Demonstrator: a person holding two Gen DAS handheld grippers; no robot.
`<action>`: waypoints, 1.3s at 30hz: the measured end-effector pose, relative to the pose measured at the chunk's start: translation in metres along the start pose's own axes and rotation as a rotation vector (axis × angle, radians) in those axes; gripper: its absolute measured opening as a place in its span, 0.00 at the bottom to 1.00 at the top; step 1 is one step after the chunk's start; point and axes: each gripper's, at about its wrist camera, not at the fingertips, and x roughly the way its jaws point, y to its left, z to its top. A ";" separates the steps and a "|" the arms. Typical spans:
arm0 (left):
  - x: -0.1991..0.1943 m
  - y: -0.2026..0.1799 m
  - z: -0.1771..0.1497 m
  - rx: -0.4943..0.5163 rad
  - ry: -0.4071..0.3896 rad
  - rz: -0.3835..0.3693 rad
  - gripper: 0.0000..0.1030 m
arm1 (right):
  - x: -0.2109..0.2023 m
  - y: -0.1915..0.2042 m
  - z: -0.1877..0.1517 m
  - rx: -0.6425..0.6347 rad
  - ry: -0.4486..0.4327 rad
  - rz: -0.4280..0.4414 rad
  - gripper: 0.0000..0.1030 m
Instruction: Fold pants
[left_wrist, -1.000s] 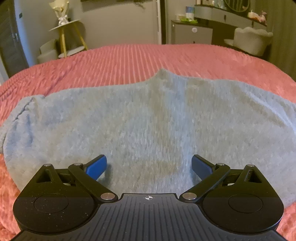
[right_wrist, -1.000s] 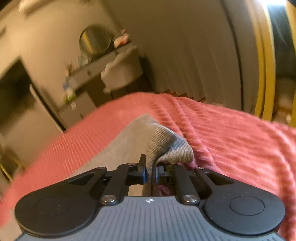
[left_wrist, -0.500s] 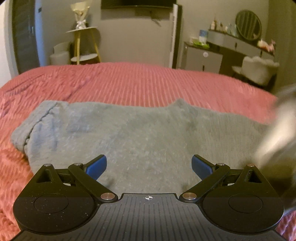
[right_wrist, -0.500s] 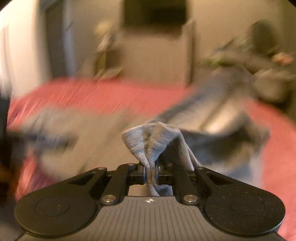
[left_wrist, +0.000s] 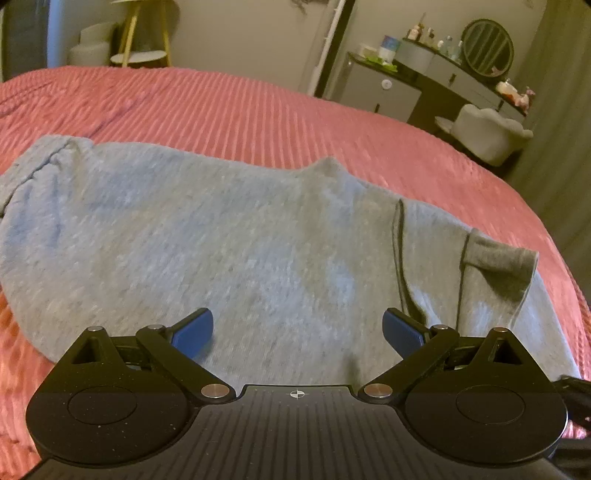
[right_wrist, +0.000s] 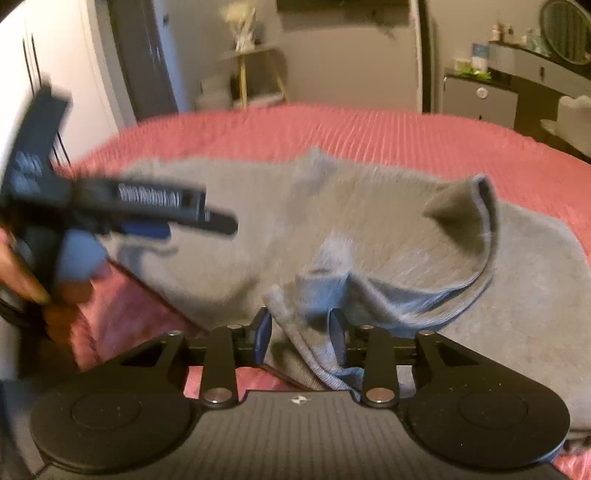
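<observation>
We are folding the grey pants, which are lying across the pink ribbed bedspread, waistband end to the far left, leg end to the right; the ribbed cuff is already lying turned back over the leg.

The right gripper is standing part open, its blue pads either side of a bunched ridge of cuff cloth; the cloth is passing between the pads, but we cannot tell whether they are pressing it. The left gripper is wide open, holding nothing, and hovering over the near edge of the pants; in the right wrist view it is appearing blurred at the left.

To do this step well:
- we are judging the fold only part laid, since the cuff is sitting crumpled rather than flat;
- if the cloth is loose, we are advising a lift straight clear, so that the pads are not dragging the layer back;
- the left gripper is well placed to pin the near edge;
- we are aligning the folded edge with the layer beneath before pressing.
</observation>
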 end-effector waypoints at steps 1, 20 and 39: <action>-0.002 0.000 0.000 -0.002 -0.010 -0.012 0.98 | -0.011 -0.008 0.002 0.048 -0.029 0.002 0.51; 0.029 -0.096 -0.040 0.429 0.058 -0.201 0.44 | -0.047 -0.112 -0.034 0.739 -0.323 -0.137 0.80; 0.051 -0.073 0.030 0.025 0.099 -0.281 0.85 | -0.044 -0.138 -0.054 0.909 -0.331 -0.092 0.83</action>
